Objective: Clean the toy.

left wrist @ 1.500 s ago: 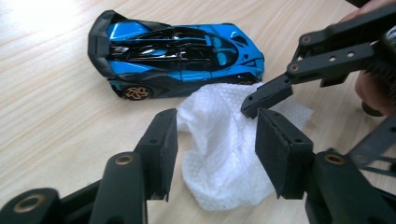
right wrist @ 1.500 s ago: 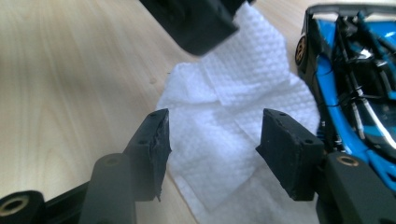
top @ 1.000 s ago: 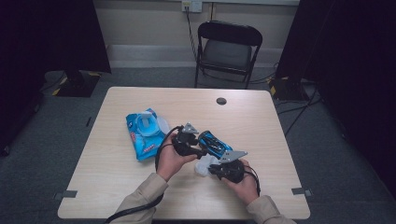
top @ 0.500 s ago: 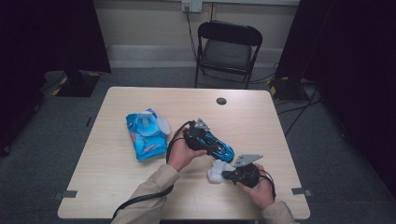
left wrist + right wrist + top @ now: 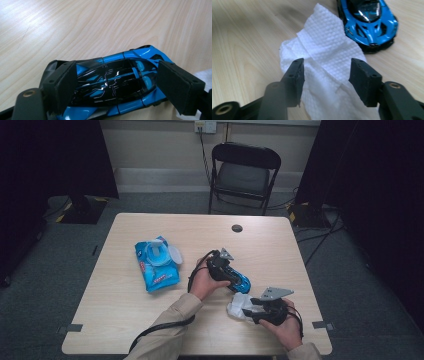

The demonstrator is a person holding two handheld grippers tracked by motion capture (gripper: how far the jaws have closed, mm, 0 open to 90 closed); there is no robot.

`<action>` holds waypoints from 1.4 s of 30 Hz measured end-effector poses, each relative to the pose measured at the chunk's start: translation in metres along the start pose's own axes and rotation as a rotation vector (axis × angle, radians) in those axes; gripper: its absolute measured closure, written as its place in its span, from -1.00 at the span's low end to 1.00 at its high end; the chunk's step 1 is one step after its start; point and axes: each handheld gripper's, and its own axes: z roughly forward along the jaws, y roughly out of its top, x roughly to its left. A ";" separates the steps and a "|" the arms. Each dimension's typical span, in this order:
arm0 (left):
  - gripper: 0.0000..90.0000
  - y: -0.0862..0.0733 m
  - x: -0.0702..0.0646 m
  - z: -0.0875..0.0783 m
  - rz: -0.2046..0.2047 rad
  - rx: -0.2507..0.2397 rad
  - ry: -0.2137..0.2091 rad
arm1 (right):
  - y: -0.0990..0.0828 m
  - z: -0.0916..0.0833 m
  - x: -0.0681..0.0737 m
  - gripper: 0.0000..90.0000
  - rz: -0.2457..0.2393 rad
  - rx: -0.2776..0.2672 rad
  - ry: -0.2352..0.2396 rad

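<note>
A blue and black toy car (image 5: 239, 281) (image 5: 112, 82) (image 5: 369, 20) rests on the wooden table (image 5: 125, 320). My left gripper (image 5: 231, 276) (image 5: 117, 85) straddles it. Its jaws have just been opening, and they stand open with the car between the pads. A crumpled white wipe (image 5: 238, 305) (image 5: 324, 47) lies just in front of the car's nose. My right gripper (image 5: 252, 312) (image 5: 325, 75) hovers over the wipe. Its jaws have just been opening too, and the pads stand apart, clear of the wipe.
A blue pack of wet wipes (image 5: 156, 265) with its lid flipped open lies at centre left. A small black disc (image 5: 237, 228) sits near the far edge. A black folding chair (image 5: 245, 170) stands beyond the table.
The left hand carried the car to the right and down onto the table. The right gripper drew toward the near right with the wipe, then let go of it.
</note>
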 end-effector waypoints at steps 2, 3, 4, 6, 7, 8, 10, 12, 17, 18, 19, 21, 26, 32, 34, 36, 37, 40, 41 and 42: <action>-0.66 -0.001 0.000 0.002 0.017 -0.006 0.000 | 0.001 0.007 0.002 -0.01 -0.004 -0.011 0.013; -0.66 -0.001 -0.001 0.002 0.027 0.001 0.003 | 0.002 0.011 0.003 -0.03 -0.009 -0.011 0.013; -0.66 0.000 0.000 0.002 0.042 0.012 0.006 | 0.002 0.014 0.004 -0.05 -0.014 -0.007 0.014; -0.67 0.000 -0.001 0.004 0.061 0.019 0.014 | 0.002 0.020 0.006 -0.04 -0.029 0.004 0.012; -0.70 0.000 -0.001 0.005 0.067 0.019 0.012 | 0.001 0.022 0.007 -0.03 -0.041 0.005 -0.004; -0.75 0.000 -0.001 0.006 0.070 0.023 0.010 | 0.001 0.022 0.007 -0.03 -0.044 0.001 -0.006; -0.86 -0.001 0.000 0.010 0.084 0.020 0.003 | 0.000 0.023 0.006 0.02 -0.040 -0.012 -0.010; -0.94 -0.002 0.001 0.013 0.072 0.009 -0.001 | 0.000 0.024 0.006 0.13 -0.040 -0.017 -0.022; -1.00 -0.003 0.000 0.015 0.074 -0.006 0.002 | 0.000 0.023 0.001 0.43 -0.020 -0.029 -0.034; -1.00 -0.003 0.000 0.016 0.074 -0.006 0.000 | 0.000 0.023 0.001 0.46 -0.018 -0.030 -0.036; -1.00 -0.003 -0.001 0.016 0.076 -0.007 -0.003 | 0.000 0.023 0.000 0.50 -0.019 -0.030 -0.038; -1.00 -0.004 -0.001 0.016 0.075 -0.017 -0.001 | 0.001 0.023 -0.001 0.64 -0.008 -0.024 -0.044; -1.00 -0.007 -0.001 0.016 0.076 -0.034 -0.004 | 0.001 0.022 -0.007 0.92 0.063 -0.022 -0.039; -1.00 -0.007 0.000 0.015 0.077 -0.036 -0.006 | 0.002 0.011 -0.014 0.94 0.101 -0.004 -0.044; -1.00 -0.008 -0.001 0.016 0.078 -0.041 -0.005 | 0.001 0.001 -0.022 0.94 0.137 -0.032 -0.059; -1.00 -0.008 -0.001 0.016 0.076 -0.045 -0.005 | -0.001 -0.010 -0.032 0.94 0.160 -0.054 -0.091; -1.00 -0.008 -0.002 0.016 0.076 -0.046 -0.005 | -0.002 -0.014 -0.038 0.95 0.186 -0.068 -0.102; -1.00 -0.007 -0.002 0.016 0.079 -0.036 -0.007 | -0.006 -0.022 -0.053 0.94 0.247 -0.075 -0.148; -1.00 -0.007 -0.002 0.016 0.081 -0.035 -0.007 | -0.007 -0.021 -0.059 0.95 0.266 -0.071 -0.162; -1.00 -0.006 -0.002 0.016 0.081 -0.033 -0.007 | -0.007 -0.019 -0.061 0.94 0.282 -0.074 -0.162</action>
